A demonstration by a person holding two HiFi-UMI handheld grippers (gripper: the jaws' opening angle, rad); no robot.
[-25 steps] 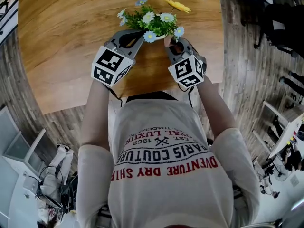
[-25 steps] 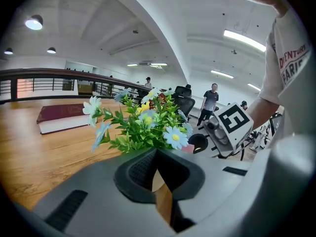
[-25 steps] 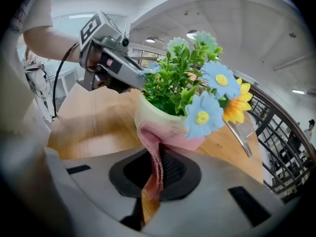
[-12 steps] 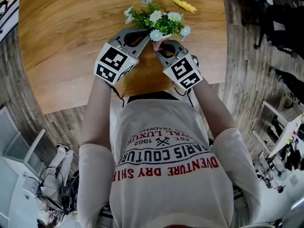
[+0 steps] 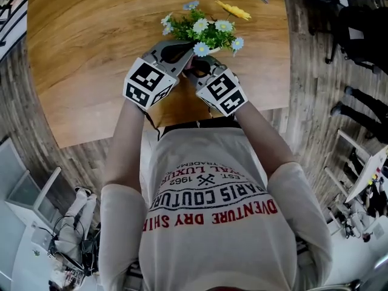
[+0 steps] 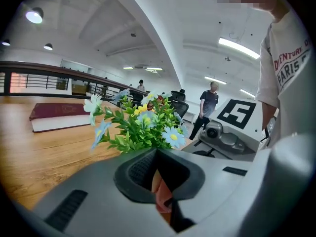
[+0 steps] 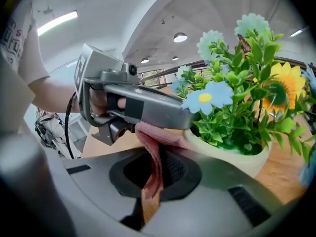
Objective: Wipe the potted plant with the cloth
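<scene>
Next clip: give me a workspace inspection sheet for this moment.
Surface: wooden table.
Job's things: potted plant upright; pink cloth beside its pot.
Clutter: loose yellow flower; dark red book.
Grippers: left hand-held gripper shut, apparently on the pot's rim; right hand-held gripper shut on the cloth.
Cables: black cable behind the left hand-held gripper.
Surroundings: plank floor; person standing.

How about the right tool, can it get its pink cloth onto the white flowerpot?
Probably yes. The right tool is shut on the pink cloth, and the cloth seems to touch the near wall of the flowerpot, just under the left tool gripping its rim. Nothing else lies between.
</scene>
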